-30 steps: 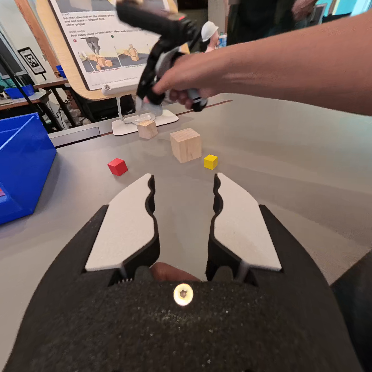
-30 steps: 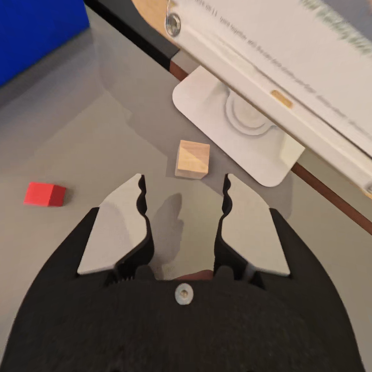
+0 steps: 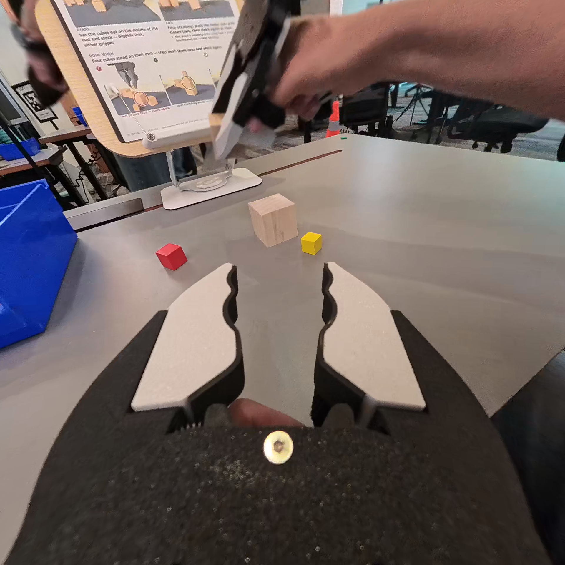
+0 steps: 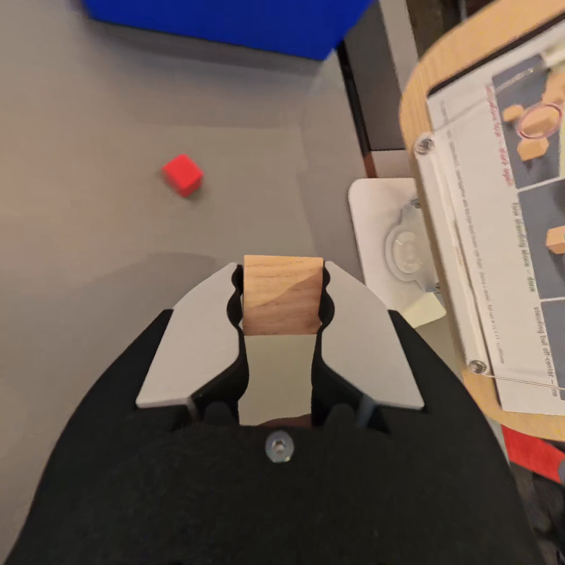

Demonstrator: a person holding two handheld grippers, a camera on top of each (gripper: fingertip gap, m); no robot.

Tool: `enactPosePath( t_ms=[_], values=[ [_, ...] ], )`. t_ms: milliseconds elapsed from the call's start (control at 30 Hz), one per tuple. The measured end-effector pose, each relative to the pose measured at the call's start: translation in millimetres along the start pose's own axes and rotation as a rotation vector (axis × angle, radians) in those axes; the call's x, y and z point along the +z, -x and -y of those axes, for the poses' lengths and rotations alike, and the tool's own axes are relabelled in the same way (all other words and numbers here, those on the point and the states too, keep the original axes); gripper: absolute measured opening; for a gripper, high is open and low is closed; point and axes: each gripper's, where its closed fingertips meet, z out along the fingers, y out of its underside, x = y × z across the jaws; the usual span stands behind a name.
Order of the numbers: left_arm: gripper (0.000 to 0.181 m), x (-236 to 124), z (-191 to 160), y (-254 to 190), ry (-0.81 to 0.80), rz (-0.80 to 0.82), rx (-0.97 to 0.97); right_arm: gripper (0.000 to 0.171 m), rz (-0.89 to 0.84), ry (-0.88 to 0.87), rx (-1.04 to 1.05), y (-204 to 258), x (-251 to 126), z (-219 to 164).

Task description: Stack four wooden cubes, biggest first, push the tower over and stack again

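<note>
Left wrist view: left gripper (image 3: 278, 269) fingers wide apart, nothing between, above tabletop (image 3: 428, 244). Big wooden cube (image 3: 273, 219) mid-table, yellow cube (image 3: 311, 242) just beside it, red cube (image 3: 171, 256) apart, twd blue bin (image 3: 27, 263) at left edge.

Right wrist view: right gripper (image 4: 282, 267) clamps medium wooden cube (image 4: 282, 295) w/ both fingers, raised off table near sign stand base (image 4: 394, 244).

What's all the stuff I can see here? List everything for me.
Large cube: one, pale wood, mid-table.
Smaller cube: one, tan wood, held off the table.
Red cube: one, left of the large cube.
Yellow cube: one, right beside the large cube.
Bin: one, blue, table's left edge.
Instruction board: one, wood-backed, on a white stand at the far edge.
Table: one, grey.
Traffic cone: one, orange, background.
Left gripper: open, empty.
Right gripper: shut on the smaller cube.
</note>
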Motion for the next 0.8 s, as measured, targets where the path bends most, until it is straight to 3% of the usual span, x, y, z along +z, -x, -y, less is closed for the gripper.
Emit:
enactPosePath(
  t_ms=[133, 300, 800],
  values=[
    [0.052, 0.9, -1.1, 1.0, 0.007, 0.006, -0.004, 0.048, 0.161, 0.013, -0.051, 38.4, -22.5, -16.0],
    [0.052, 0.6, -1.8, -0.1, 0.011, 0.012, 0.011, 0.048, 0.245, 0.013, 0.01, 49.6, -7.3, -35.8],
    [0.05, -0.7, -2.9, -3.9, 0.015, 0.006, 0.034, 0.048, 0.302, 0.074, -0.056, 58.4, 16.7, -53.9]
  ],
)
